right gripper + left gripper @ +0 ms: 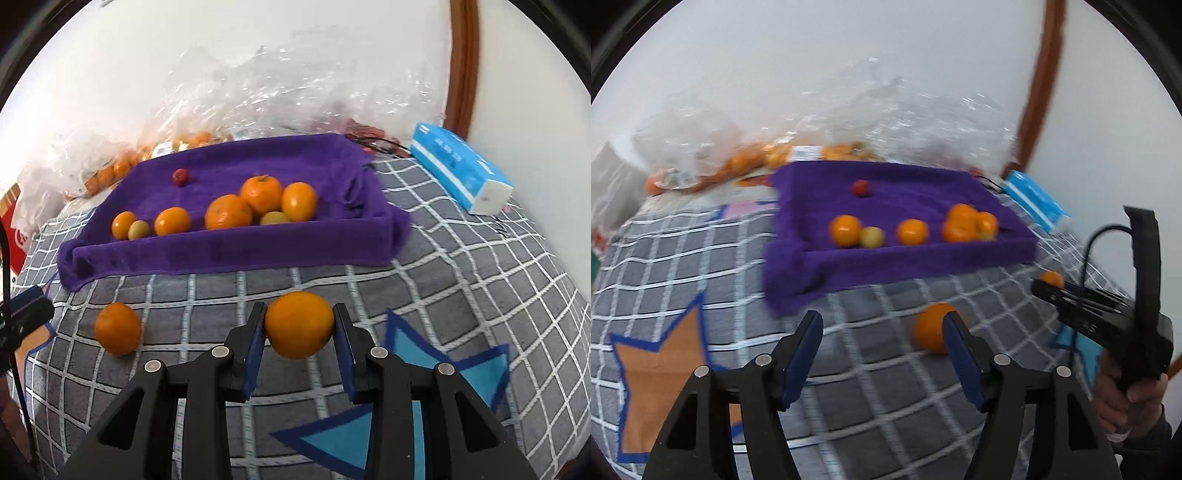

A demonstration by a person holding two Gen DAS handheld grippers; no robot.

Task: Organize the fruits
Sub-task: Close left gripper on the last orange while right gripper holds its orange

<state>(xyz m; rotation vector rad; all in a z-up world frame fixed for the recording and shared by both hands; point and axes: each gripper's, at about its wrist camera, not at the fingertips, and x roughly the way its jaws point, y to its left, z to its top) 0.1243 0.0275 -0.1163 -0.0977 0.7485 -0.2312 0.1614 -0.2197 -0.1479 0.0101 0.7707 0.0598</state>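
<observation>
I have an orange (299,325) clamped between the jaws of the right gripper (300,328), the blue pads (255,345) pressing on its two sides at about its widest part, and it hangs clear above the grey checked blanket (461,280), just short of the near wall of the purple towel-lined tray (229,251). I judge it firm but slightly yielding, with a waxy rind that can slip, and round enough to roll once let go. So the hold belongs across the middle, as it is now, with only moderate squeeze; a pinch near the top or bottom would likely squirt it out.

A second orange (932,328) lies loose on the blanket, near the tray's front edge and to the left of the held one in the right wrist view. In the left wrist view it sits just ahead of the left gripper (882,325), partly behind the right-hand pad. Those jaws stand released with nothing between them. That view is blurred, so I cannot tell whether pad and fruit touch.

Inside the tray, several oranges (229,212) cluster along the front wall with two small yellowish fruits (138,229) among them, and one small red fruit (180,176) sits alone toward the back. The soft lining should stop a dropped fruit from rolling far.

Behind the tray, crumpled clear plastic bags (258,92) hold more oranges. A blue tissue pack (458,173) lies off the tray's far right corner.
</observation>
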